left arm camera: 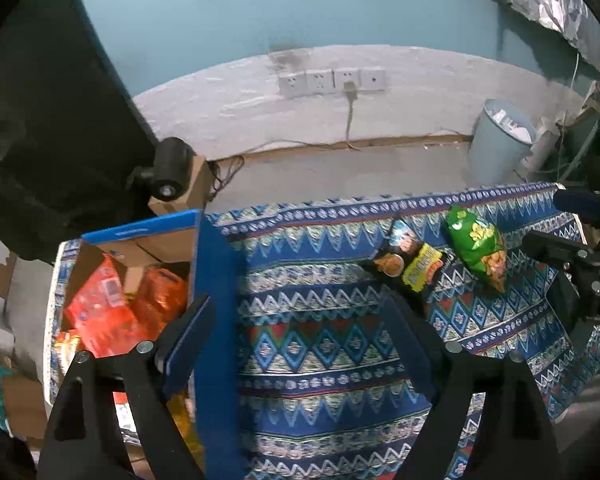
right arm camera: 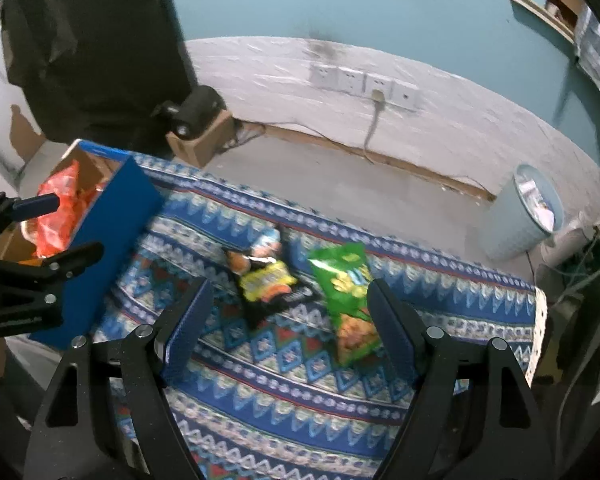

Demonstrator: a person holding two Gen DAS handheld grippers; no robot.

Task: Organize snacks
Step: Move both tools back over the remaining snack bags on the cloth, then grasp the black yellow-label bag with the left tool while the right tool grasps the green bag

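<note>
Both tongs gape, holding nothing. Left tongs (left arm camera: 296, 340) straddle the blue box (left arm camera: 214, 320) wall, orange packs (left arm camera: 100, 308) visible inside. Right tongs (right arm camera: 290, 316) hover before the green bag (right arm camera: 346, 292) and black-yellow bag (right arm camera: 266, 280) on the surface (right arm camera: 284, 400); print unreadable.

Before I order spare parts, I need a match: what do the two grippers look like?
Both look alike. The left gripper and right gripper have matte black angular frames with triangular cut-outs and silver round pivot screws. Their fingers are flat black paddles faced with blue pads. No cables or sleeves show; small white lettering is unreadable.
</note>
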